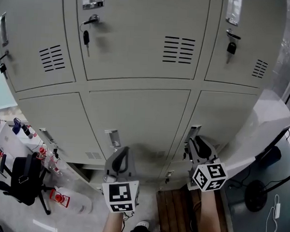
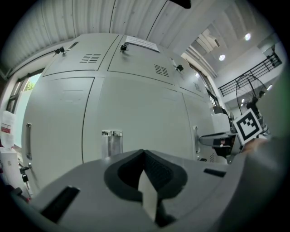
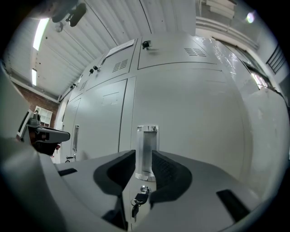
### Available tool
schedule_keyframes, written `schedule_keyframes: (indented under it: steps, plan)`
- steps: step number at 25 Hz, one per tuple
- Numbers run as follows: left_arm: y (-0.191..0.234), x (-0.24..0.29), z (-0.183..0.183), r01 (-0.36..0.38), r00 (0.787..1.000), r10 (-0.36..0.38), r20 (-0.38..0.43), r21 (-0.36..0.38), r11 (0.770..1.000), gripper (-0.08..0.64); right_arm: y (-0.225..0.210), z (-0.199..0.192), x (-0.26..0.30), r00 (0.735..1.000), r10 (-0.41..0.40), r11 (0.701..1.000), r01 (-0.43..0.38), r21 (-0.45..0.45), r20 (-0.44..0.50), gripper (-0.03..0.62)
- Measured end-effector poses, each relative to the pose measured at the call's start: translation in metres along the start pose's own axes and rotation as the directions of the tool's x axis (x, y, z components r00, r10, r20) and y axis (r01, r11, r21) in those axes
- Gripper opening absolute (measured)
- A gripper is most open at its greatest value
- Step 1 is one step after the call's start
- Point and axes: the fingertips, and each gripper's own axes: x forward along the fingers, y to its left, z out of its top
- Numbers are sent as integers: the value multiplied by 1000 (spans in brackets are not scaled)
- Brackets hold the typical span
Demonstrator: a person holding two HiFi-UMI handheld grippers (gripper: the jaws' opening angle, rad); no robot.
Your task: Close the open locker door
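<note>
At centre right of the head view, the grey steel locker door (image 1: pixel 225 117) in the lower row sits flush with its neighbours. The right gripper (image 1: pixel 196 140) is level at the door's upright brushed-metal handle (image 3: pixel 147 149), its jaws partly apart on either side of the bar with no clamping evident, and a small dark key (image 3: pixel 136 205) hangs just below. At lower centre, the left gripper (image 1: pixel 123 150) faces the adjoining door, jaws closed on nothing.
</note>
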Motion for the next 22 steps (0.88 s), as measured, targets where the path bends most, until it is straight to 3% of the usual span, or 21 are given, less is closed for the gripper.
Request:
schedule_keyframes:
  steps: [9,22]
  plan:
    - [-3,-32,7,-39,999,39,0,-14,999,0,19,13,-36,999,41,999,-41,-18,28,140]
    - [-3,-127,-2,-165,986,164,-22,-2,986,0,98,-6,-88,974,227,974,-227,16,7,176]
